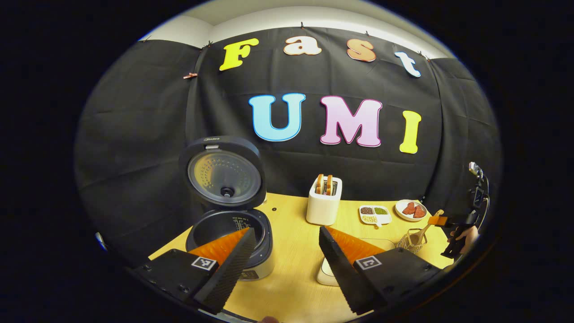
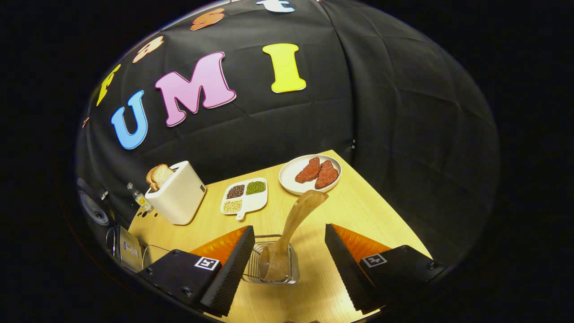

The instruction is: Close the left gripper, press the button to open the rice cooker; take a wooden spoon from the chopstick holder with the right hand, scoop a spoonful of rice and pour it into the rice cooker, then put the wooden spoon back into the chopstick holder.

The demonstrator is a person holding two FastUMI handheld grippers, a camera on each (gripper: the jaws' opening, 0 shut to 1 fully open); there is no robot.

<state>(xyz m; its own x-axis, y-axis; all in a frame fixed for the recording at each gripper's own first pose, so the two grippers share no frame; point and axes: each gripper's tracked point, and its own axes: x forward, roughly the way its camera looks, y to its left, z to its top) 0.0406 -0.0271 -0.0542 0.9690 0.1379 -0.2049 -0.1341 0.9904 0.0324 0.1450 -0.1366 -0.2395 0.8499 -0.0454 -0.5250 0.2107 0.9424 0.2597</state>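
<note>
- Right gripper view: my right gripper [image 2: 287, 251] hangs with its fingers spread wide, gripping nothing, either side of the wire-mesh chopstick holder [image 2: 270, 264].
- The light wooden spoon [image 2: 291, 233] stands in that holder, bowl down, handle leaning away toward the white plate of red meat slices [image 2: 309, 174].
- Left gripper view: my left gripper [image 1: 283, 251] is also parted and empty, above the yellow wooden table [image 1: 291, 278].
- Just past it the dark round rice cooker [image 1: 228, 229] sits with its lid raised.
- Judged so: the opening is done; whether rice went in, I cannot tell.
</note>
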